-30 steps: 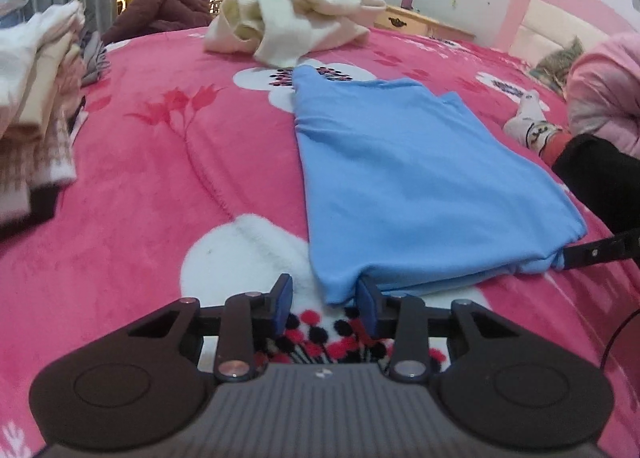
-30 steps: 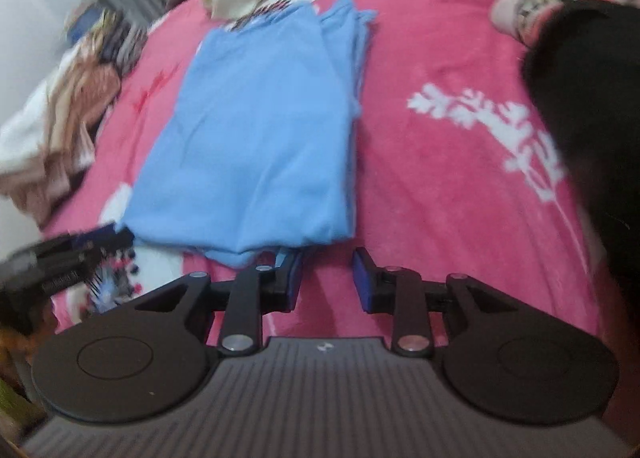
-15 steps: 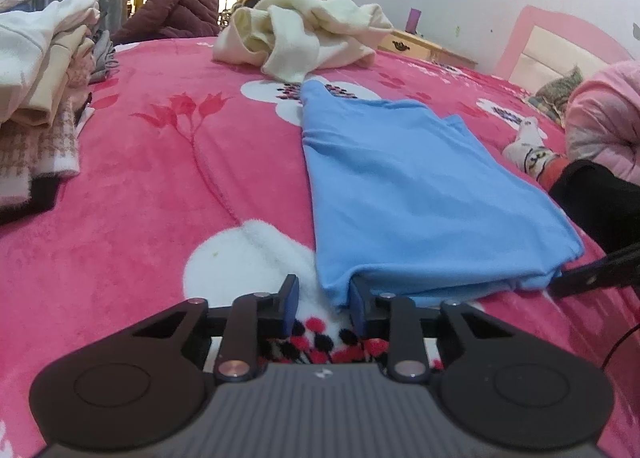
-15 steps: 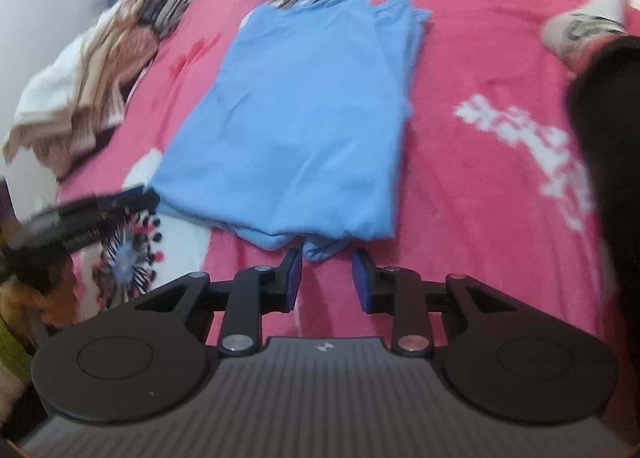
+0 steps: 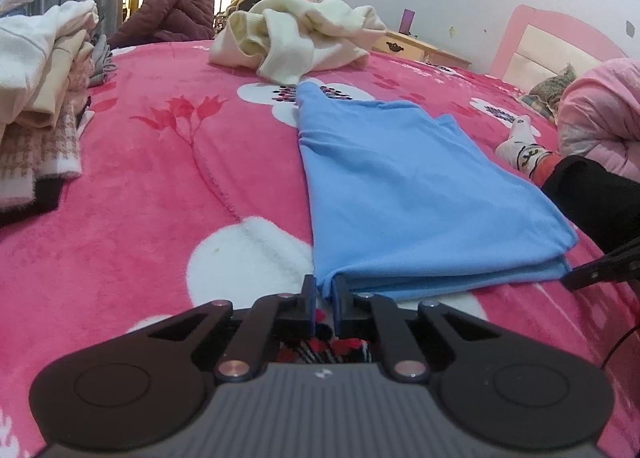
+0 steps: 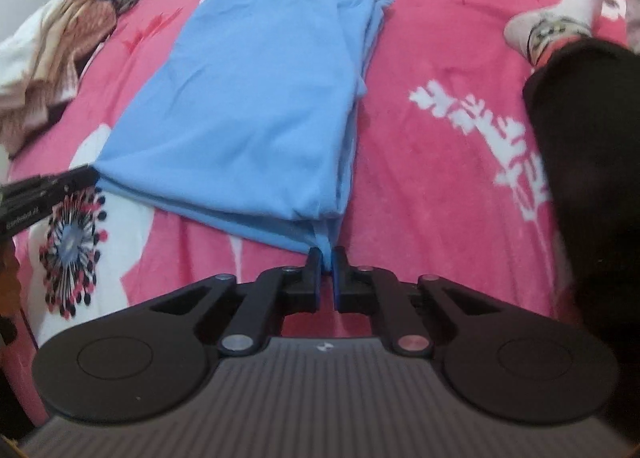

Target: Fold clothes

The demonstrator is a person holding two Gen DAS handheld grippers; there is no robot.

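A blue garment [image 5: 404, 194], already folded into a long strip, is seen lying flat on a pink floral bedspread [image 5: 160, 186], its long axis running straight away from both pairs of tongs toward a heap of cream clothing [image 5: 296, 38] at the far end. The near short edge is taken at its two corners: the left tongs [image 5: 324, 290] are seen closing on the near left corner, with cloth gathered between the blue pads, while the right tongs [image 6: 326, 262] are closing on the near right corner, where a tuft of blue fabric is pinched between the jaws. Each pair lies just at the hem, so neither hand is judged nearer than the other; the whole length of the garment is stretched ahead of them. The coming fold is judged to turn on that layout, the held edge having to be carried forward along the strip toward the far end near the cream heap. A stack of folded clothes [image 5: 40, 106] is seen at the left of the bed, and a seated person's socked foot [image 6: 560, 22] rests on the bedspread to the right, well apart from the garment.
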